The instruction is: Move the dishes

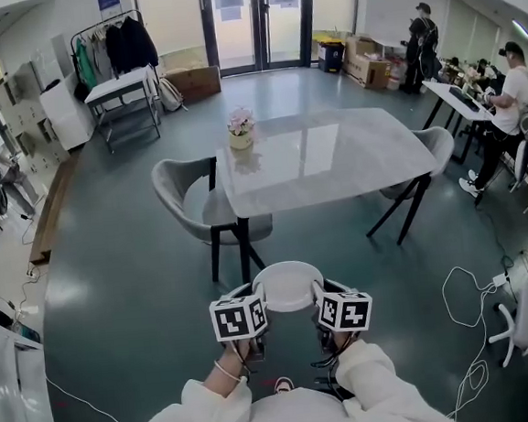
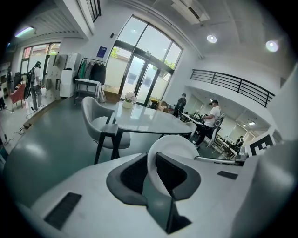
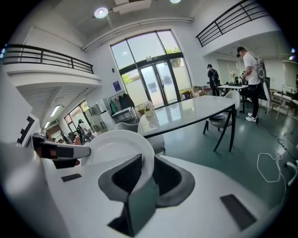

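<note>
The round white glossy plate (image 1: 287, 286) is held in the air above the floor, on the near side of the grey stone-topped desk (image 1: 332, 153). The head view alone shows both grips at once: left gripper (image 1: 259, 298) on the left rim, right gripper (image 1: 318, 293) on the right rim. Each gripper view shows what the head view hides: the fingers closed tight on the thin rim, left (image 2: 153, 162) and right (image 3: 146, 167).

A pale, glossy table (image 1: 333, 158) stands on dark legs on the grey-green floor (image 1: 132, 281). 1 small flower pot (image 1: 241, 134) sits at its far left corner. 2 grey chairs stand on the floor: the left chair (image 1: 188, 198) and the right chair (image 1: 438, 147).
</note>
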### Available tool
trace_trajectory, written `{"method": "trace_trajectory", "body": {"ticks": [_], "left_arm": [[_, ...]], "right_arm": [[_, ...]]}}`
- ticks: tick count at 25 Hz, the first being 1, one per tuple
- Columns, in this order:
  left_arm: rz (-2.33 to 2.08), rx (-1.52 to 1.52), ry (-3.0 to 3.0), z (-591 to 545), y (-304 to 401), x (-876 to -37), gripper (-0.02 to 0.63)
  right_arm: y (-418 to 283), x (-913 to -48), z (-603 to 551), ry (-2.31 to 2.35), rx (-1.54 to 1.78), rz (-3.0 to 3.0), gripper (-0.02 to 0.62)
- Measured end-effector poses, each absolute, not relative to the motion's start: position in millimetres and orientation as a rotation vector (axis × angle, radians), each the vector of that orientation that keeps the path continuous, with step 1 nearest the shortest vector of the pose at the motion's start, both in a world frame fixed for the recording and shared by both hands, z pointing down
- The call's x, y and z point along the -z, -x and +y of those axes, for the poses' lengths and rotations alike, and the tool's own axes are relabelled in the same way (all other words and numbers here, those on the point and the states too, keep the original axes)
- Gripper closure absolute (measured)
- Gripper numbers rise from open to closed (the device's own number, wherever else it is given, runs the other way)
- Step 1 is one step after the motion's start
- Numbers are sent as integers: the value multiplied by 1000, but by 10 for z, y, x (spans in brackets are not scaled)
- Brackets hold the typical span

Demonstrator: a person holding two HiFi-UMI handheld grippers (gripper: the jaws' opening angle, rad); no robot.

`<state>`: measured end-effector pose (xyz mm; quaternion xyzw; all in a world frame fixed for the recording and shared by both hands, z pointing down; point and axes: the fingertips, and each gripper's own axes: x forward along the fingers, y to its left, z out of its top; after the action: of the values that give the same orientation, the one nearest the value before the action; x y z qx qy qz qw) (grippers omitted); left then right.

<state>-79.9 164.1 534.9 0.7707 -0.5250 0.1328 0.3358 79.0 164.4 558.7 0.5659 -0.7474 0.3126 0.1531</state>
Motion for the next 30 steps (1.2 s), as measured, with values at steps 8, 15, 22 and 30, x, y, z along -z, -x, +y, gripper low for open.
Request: {"method": "trace_trajectory", "body": {"ticks": [8,15,22,30], "left_arm": [[-1366,-359,-2038,1408,659,-5350,543],[-1351,-365,-2023,1311,627,-5398,543],[-1303,-398,-2045,1231,450,-5428,546],[-1276,-415,-2107,895,267,-5383,546]], "right_arm": [[-919,-5574,1394,-1633,-888,-2152,463],[-941,-5609,1299,-1618,-898,-2152,463],[-1120,-5674,1240,-1651,-945,-2126,463],[-1283,-5641,971,-1720,-951,-2123,463]]}}
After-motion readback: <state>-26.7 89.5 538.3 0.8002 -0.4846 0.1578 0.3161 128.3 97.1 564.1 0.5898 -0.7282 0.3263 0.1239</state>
